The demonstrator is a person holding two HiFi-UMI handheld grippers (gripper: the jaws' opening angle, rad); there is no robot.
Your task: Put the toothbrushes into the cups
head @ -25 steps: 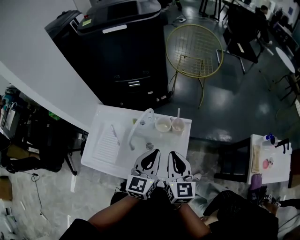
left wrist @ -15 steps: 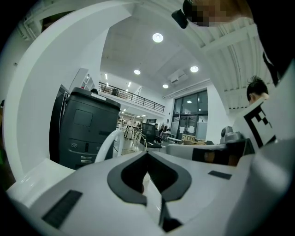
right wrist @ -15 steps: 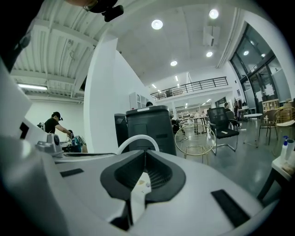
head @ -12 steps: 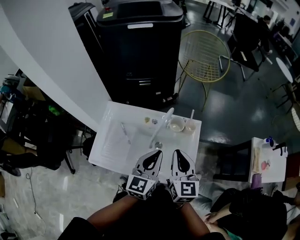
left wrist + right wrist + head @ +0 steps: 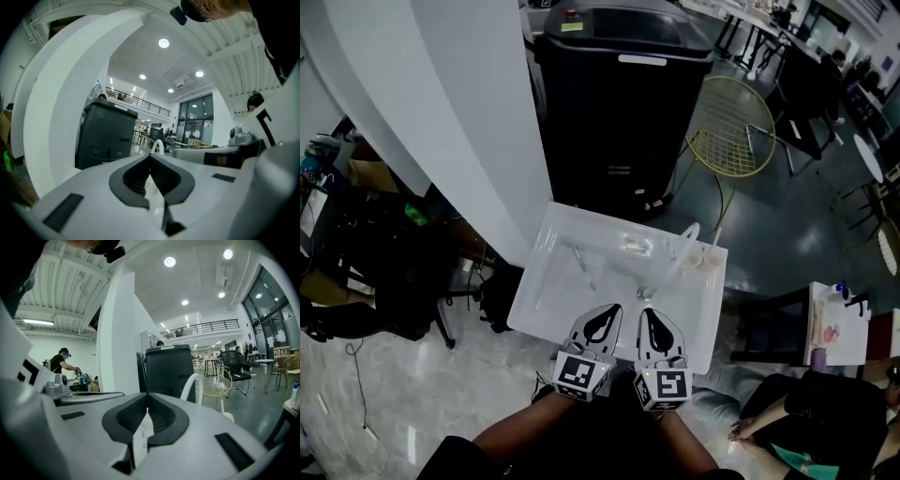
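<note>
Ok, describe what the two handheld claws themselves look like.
The left claw and right claw are matching white plastic shells. Their tapered jaws are lined with black ribbed pads around a teardrop-shaped opening. Each carries a cube with black-and-white square markers at the hand end. No cables show.

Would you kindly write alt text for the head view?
Seen from above, the left gripper and right gripper, both shut and empty, hover side by side at the near edge of a white sink. A toothbrush lies on its left part; cups stand far right.
</note>
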